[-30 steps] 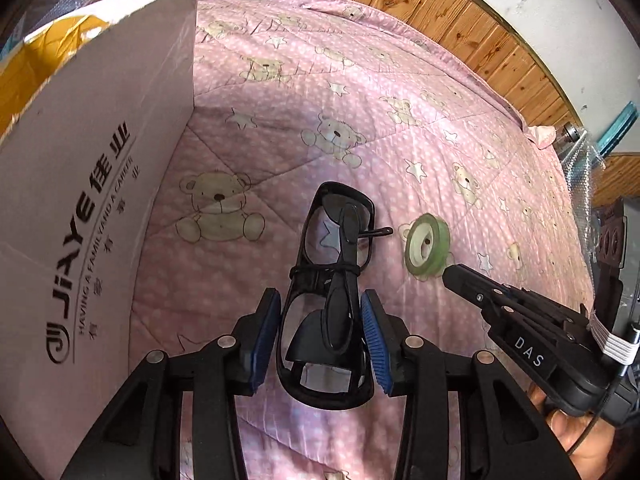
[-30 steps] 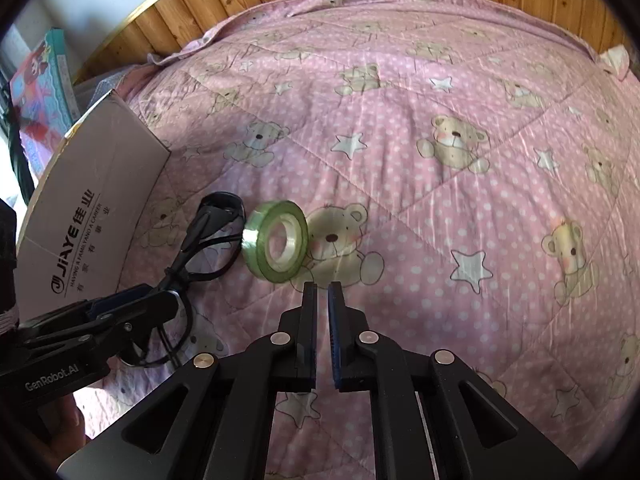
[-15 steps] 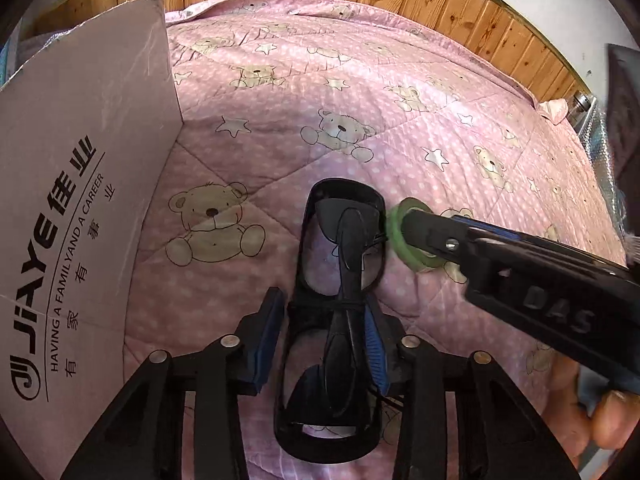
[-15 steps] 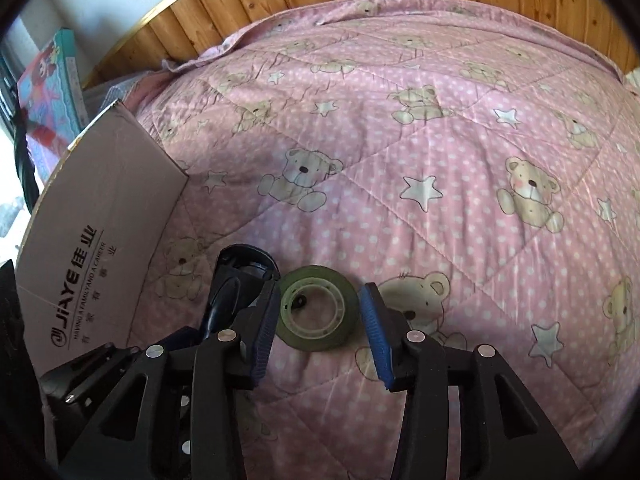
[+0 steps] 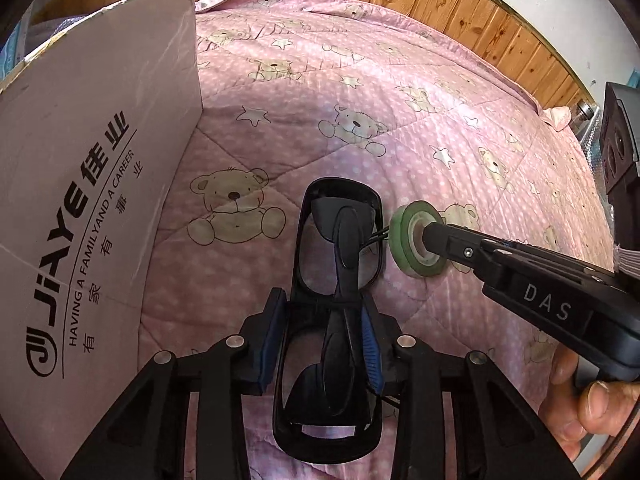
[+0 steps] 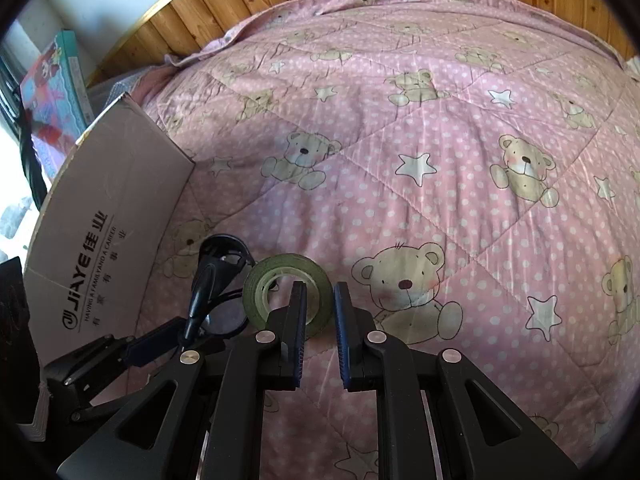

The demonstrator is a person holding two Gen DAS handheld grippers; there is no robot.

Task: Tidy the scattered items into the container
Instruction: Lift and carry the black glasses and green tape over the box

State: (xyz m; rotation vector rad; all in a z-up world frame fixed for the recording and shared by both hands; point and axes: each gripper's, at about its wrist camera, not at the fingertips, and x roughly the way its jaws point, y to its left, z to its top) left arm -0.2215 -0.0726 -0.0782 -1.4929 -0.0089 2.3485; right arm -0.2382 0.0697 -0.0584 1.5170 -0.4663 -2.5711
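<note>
Since a second ago both grippers have closed in: the left gripper [image 5: 322, 334] went from wide jaws either side of the black goggles [image 5: 334, 312] to jaws pressed against the frame, and the right gripper [image 6: 320, 330] came from shut, short of the tape, to straddling one wall of the green tape roll [image 6: 282, 290].

Landmark: cardboard box [image 5: 80, 200], printed "JiAYE", standing on the pink bear-print quilt [image 5: 360, 100] of the bed.

- Goggles: just right of the box's printed wall, lengthwise away from the left wrist camera. Blue pads [image 5: 270, 340] touch the frame on both sides at its near half; jaws narrow, holding the goggles. Whether the goggles are off the quilt, cannot tell.
- Tape roll: further right from the box, just beside the far lens of the goggles, tilted on edge. One right finger sits inside the core, the other outside the rim; jaws narrow with the roll's wall between them. Full pad contact not clear from the right wrist view.
- A hand [image 5: 592, 392] grips the right gripper's handle, farthest from the box.
- Box interior not visible.
</note>
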